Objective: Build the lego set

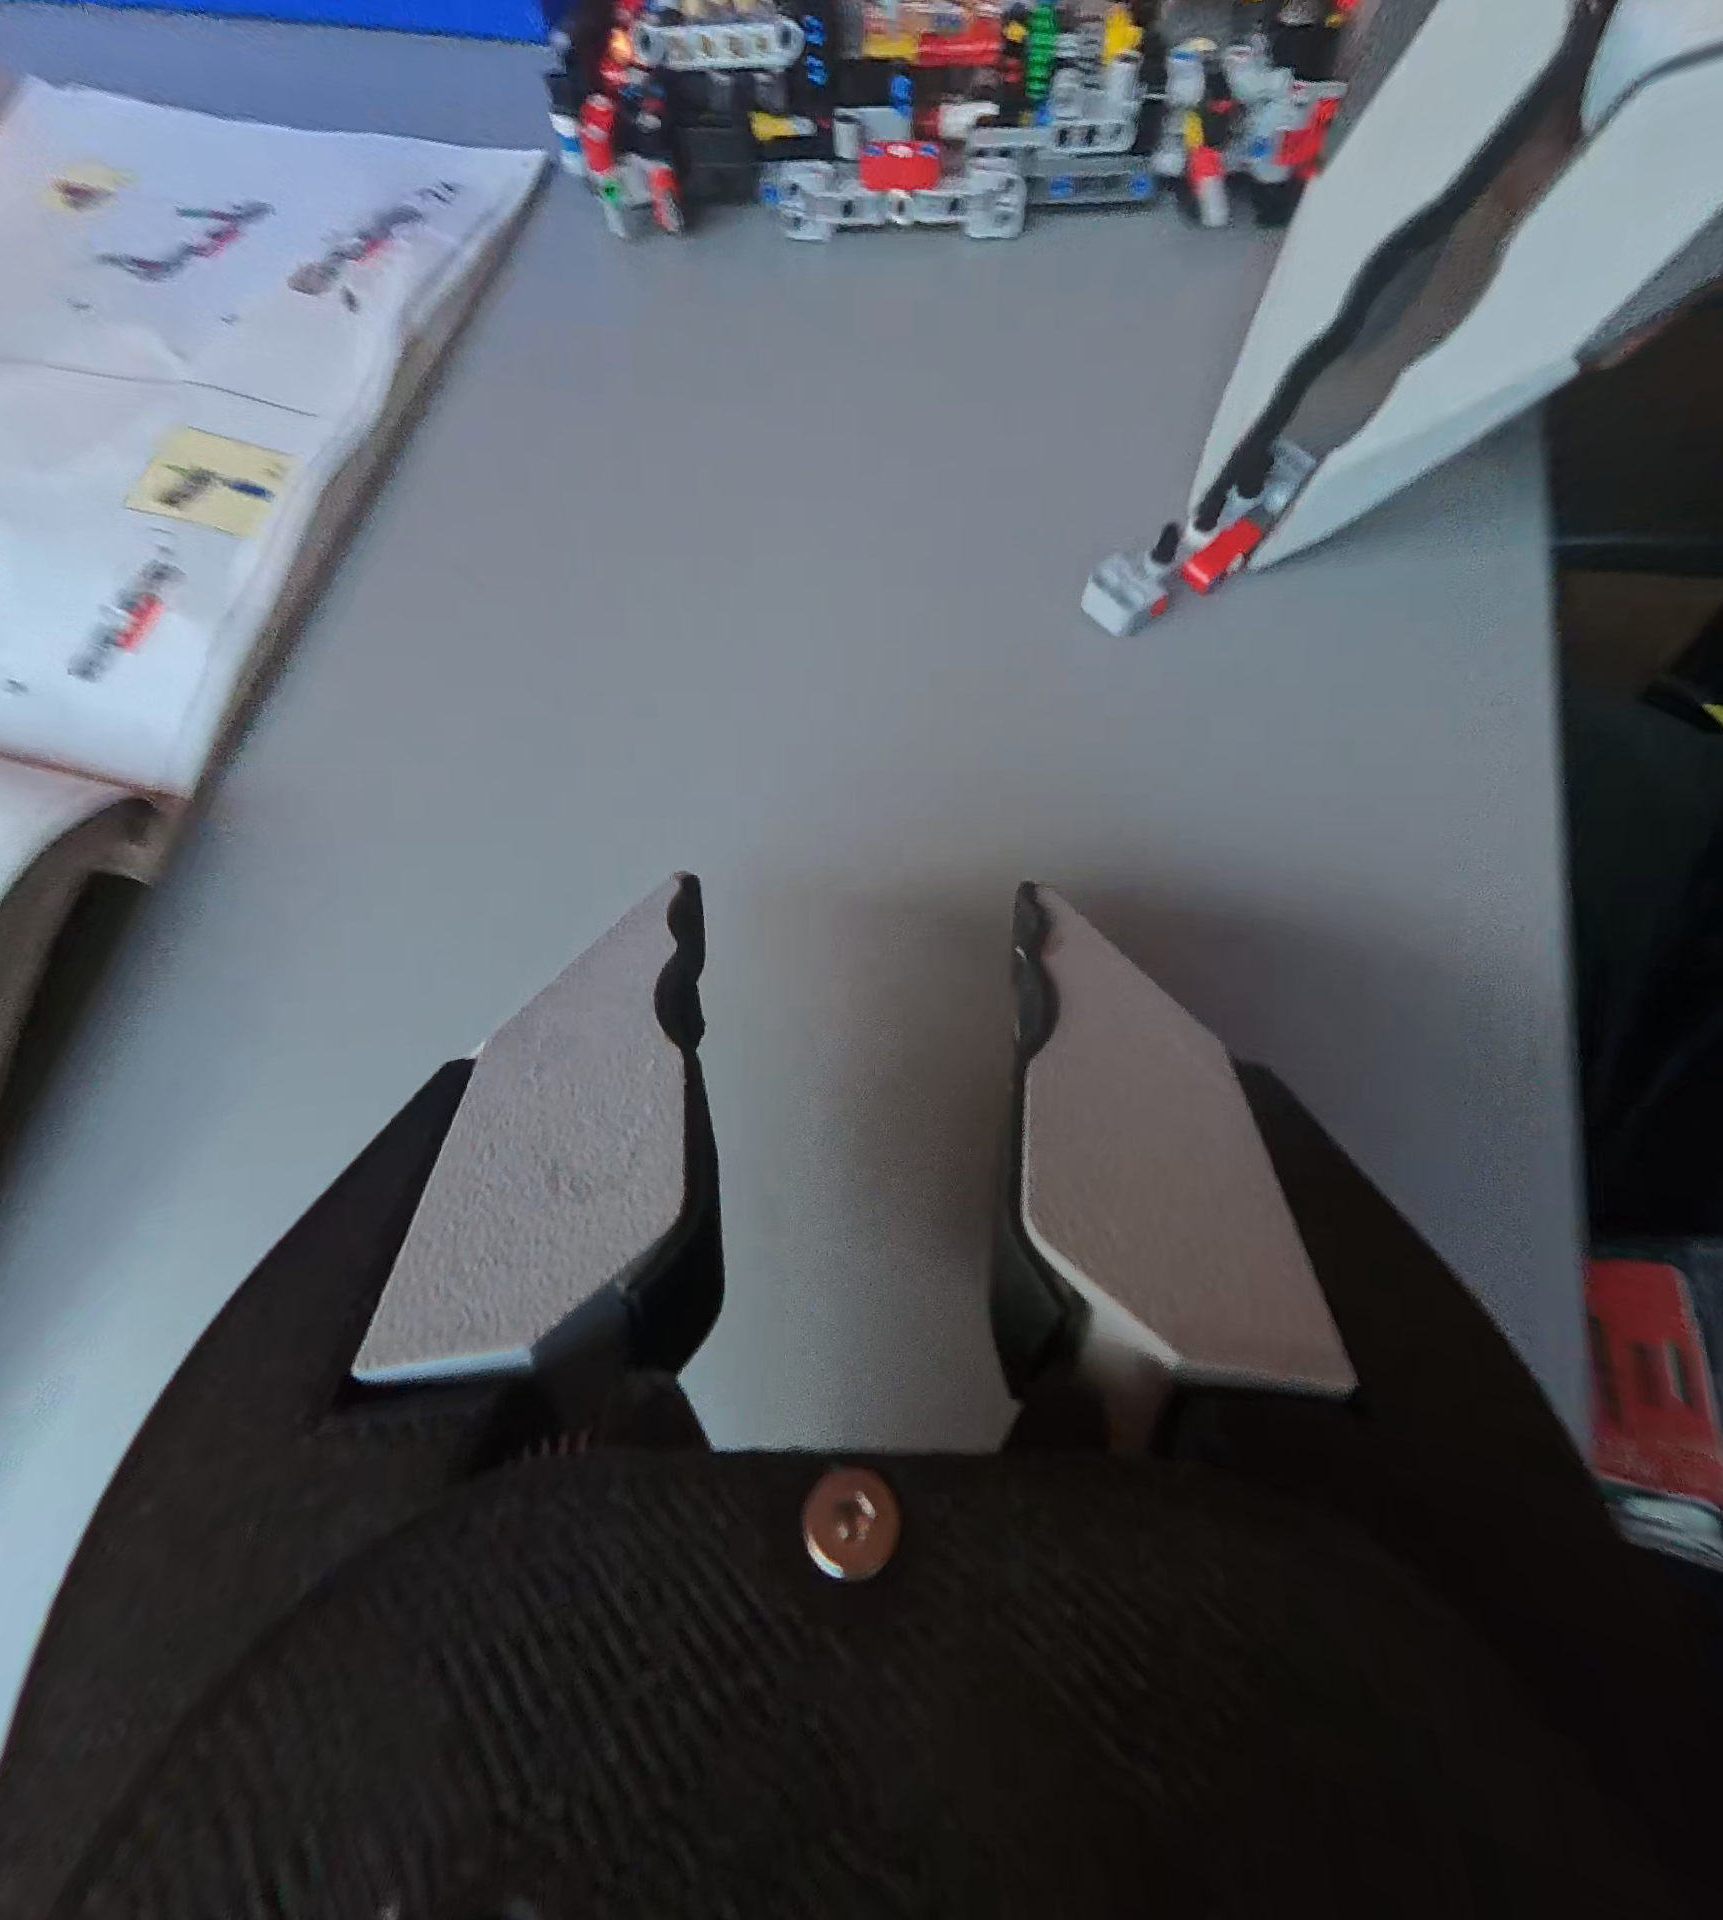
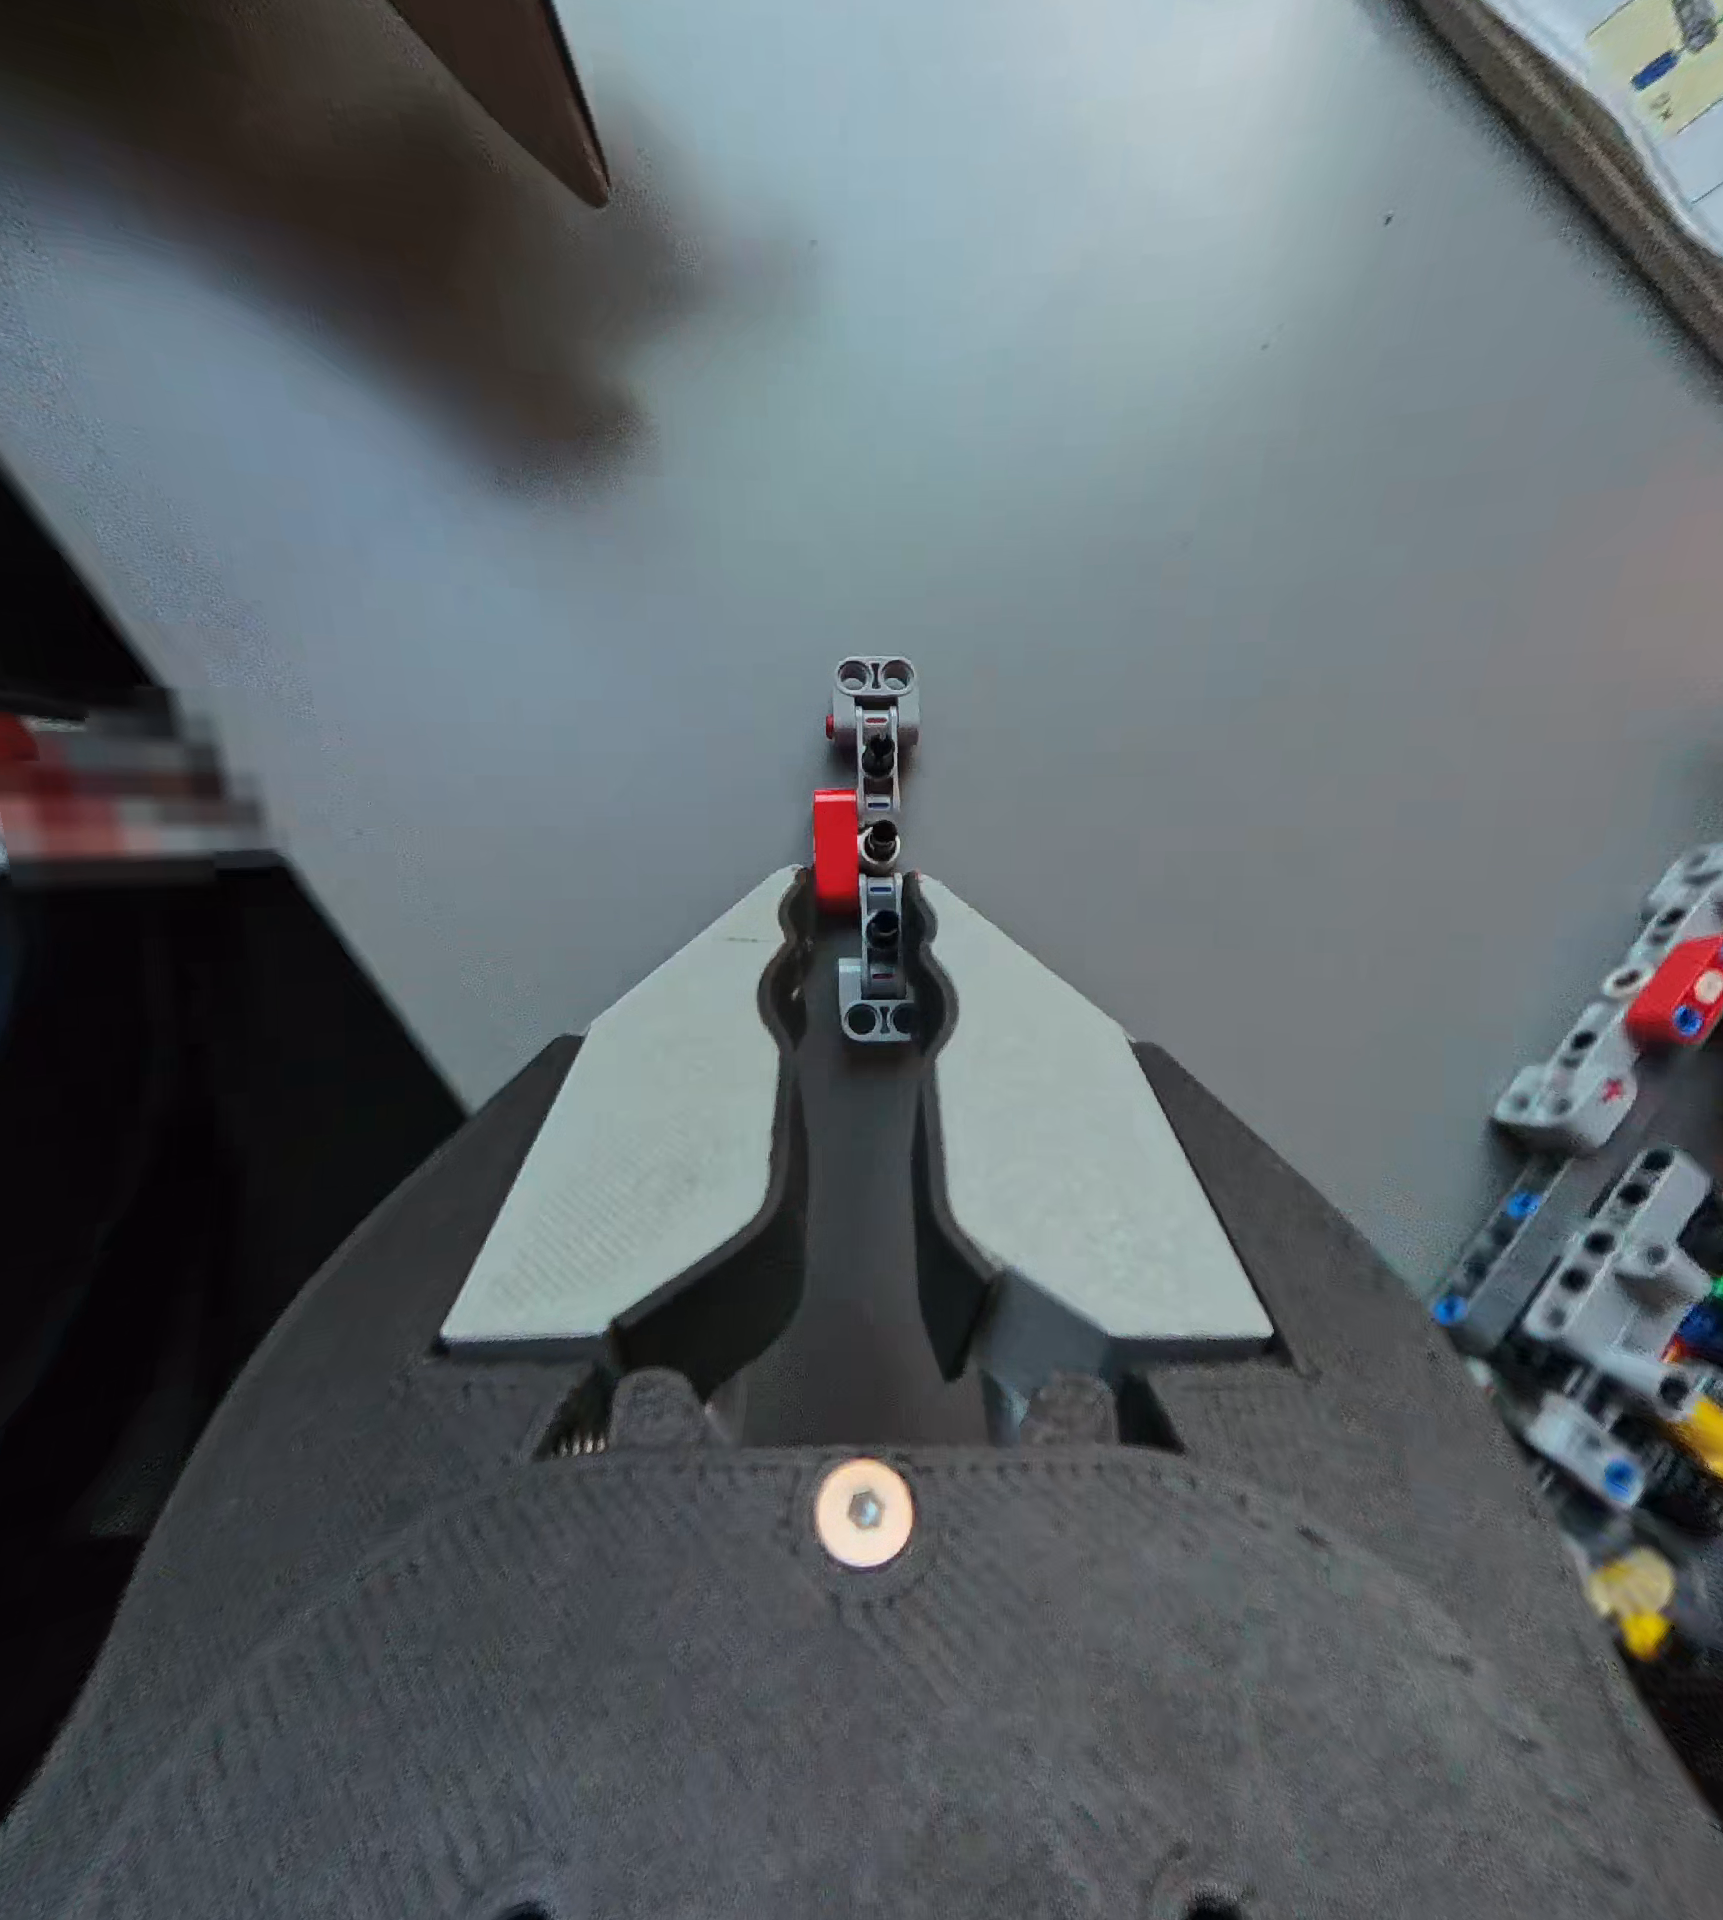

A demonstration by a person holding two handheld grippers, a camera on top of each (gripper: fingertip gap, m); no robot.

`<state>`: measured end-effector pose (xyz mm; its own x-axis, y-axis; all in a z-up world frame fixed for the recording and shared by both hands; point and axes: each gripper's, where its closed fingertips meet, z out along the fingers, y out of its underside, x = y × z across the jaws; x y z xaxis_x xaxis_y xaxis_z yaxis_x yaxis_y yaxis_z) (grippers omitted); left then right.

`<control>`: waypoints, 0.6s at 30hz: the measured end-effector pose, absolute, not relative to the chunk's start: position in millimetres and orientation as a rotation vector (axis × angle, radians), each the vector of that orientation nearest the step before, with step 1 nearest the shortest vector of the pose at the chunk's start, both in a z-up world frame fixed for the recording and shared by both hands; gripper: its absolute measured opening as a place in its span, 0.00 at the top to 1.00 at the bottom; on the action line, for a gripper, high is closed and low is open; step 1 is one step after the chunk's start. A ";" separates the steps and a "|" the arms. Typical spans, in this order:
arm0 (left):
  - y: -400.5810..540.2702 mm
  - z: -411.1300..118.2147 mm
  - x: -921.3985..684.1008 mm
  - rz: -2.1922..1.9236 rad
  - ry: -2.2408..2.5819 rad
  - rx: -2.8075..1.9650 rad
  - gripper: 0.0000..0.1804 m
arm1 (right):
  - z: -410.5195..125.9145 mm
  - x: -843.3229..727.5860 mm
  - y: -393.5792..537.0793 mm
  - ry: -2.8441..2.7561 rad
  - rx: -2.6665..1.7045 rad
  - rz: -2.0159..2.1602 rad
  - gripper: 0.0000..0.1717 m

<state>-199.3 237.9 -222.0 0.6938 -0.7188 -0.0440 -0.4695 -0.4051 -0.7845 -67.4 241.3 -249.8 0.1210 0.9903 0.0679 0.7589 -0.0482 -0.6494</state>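
Right wrist view: my right jaws (image 2: 859,883) pinch the small grey-and-red brick assembly (image 2: 876,831) lying on the desk (image 2: 1200,540). Left jaws (image 1: 857,894) spread, empty, over bare desk. Beyond: open instruction booklet (image 1: 161,416), brick pile (image 1: 940,114).

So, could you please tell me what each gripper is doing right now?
Left gripper: open, holding nothing.
Right gripper: closed on the small grey-and-red brick assembly.

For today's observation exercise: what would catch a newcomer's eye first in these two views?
The right gripper is closed on a small grey and red brick assembly above the grey table. A colourful brick model stands at the table's far edge; the left gripper is open and empty.
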 end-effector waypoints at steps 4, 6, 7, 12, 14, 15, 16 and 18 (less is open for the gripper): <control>313.4 -199.7 -209.2 -0.203 0.945 -2.075 0.71 | -249.9 -100.3 263.9 -1.707 -1.866 0.521 0.92; 353.5 -194.1 -204.5 -0.198 0.979 -2.094 0.71 | -249.6 -108.5 265.0 -1.713 -1.875 0.586 0.91; 372.9 -193.8 -201.2 -0.195 0.998 -2.107 0.70 | -249.3 -109.5 266.6 -1.705 -1.872 0.608 0.91; 451.2 -212.7 -189.2 -0.098 1.019 -2.235 0.61 | -247.8 -109.6 268.0 -1.622 -1.822 0.759 0.91; 461.0 -222.3 -178.5 -0.103 1.050 -2.234 0.60 | -247.7 -107.9 267.0 -1.636 -1.817 0.770 0.90; 466.7 -227.0 -179.1 -0.063 1.053 -2.233 0.60 | -247.8 -107.4 267.2 -1.647 -1.806 0.765 0.91; 471.6 -231.6 -181.4 -0.024 1.052 -2.238 0.61 | -248.0 -106.7 267.6 -1.656 -1.796 0.760 0.91; 476.4 -237.9 -180.1 -0.039 1.051 -2.249 0.65 | -248.0 -105.7 266.9 -1.670 -1.785 0.767 0.91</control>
